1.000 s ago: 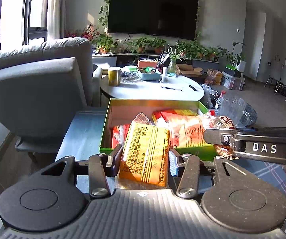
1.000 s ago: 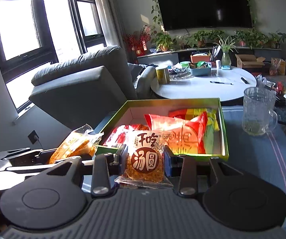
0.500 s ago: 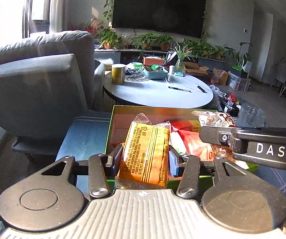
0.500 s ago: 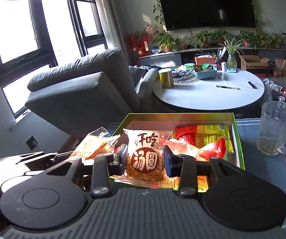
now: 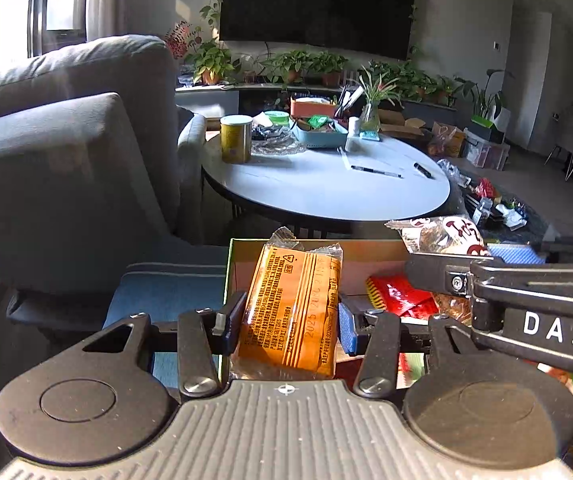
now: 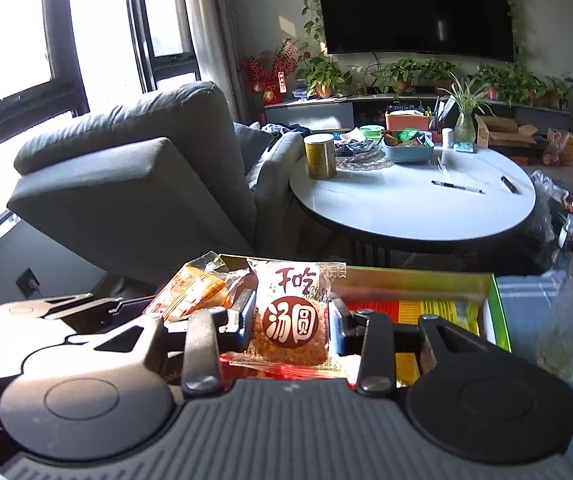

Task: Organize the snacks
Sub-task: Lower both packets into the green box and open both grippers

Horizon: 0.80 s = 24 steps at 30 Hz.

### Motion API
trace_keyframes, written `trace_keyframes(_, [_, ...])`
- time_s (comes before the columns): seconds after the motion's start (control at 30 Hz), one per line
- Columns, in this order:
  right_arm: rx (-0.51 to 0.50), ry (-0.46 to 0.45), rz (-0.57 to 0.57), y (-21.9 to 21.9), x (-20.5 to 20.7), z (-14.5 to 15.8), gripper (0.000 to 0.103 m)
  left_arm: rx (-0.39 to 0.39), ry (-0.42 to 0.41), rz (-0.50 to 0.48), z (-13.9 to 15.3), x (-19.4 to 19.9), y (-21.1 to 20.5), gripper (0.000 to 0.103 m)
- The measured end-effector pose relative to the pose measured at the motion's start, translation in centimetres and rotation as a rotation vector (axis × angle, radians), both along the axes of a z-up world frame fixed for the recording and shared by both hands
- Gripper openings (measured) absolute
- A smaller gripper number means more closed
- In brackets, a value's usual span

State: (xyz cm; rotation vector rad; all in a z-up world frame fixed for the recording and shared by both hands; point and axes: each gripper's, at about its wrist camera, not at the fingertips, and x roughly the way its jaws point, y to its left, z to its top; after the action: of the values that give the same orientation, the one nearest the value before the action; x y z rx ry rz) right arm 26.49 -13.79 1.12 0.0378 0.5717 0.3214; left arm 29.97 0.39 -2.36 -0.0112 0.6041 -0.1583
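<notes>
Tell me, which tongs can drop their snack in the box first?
Probably the right tongs: their round snack packet hangs over the green box middle, while the orange packet sits near its left edge.

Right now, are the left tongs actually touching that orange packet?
Touching. In the left wrist view, both pads of the left tongs press against the sides of the orange packet.

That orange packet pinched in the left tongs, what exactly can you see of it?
The orange crinkly plastic snack packet stands nearly upright, tilted slightly right, clamped at its sides by the left tongs. Dark printed text, a small triangle symbol and a date stamp cover the side facing the camera. Its crimped clear top edge is crumpled. It is held over the near left part of the green cardboard box; the right-hand camera shows it too.
</notes>
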Motion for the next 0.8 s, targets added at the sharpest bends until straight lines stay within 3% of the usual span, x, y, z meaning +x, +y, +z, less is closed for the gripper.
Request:
trace_keyframes(0.23, [-0.079,0.007,0.013,0.9,2.0,-1.4,0.066,0.037,0.009,-0.026,-1.5,2.3,-0.6,0.043])
trace_keyframes(0.47, [-0.062,0.022,0.006,1.0,2.9,-2.1,0.067,-0.006,0.004,-0.025,-1.5,2.2,0.2,0.044])
trace_keyframes(0.6, [-0.072,0.001,0.005,1.5,2.6,-2.1,0.072,-0.022,-0.009,-0.02,-1.3,1.5,0.9,0.044])
trace_keyframes(0.8, [-0.039,0.017,-0.017,0.9,2.2,-1.8,0.073,-0.003,-0.036,-0.018,-0.5,0.2,0.7,0.046])
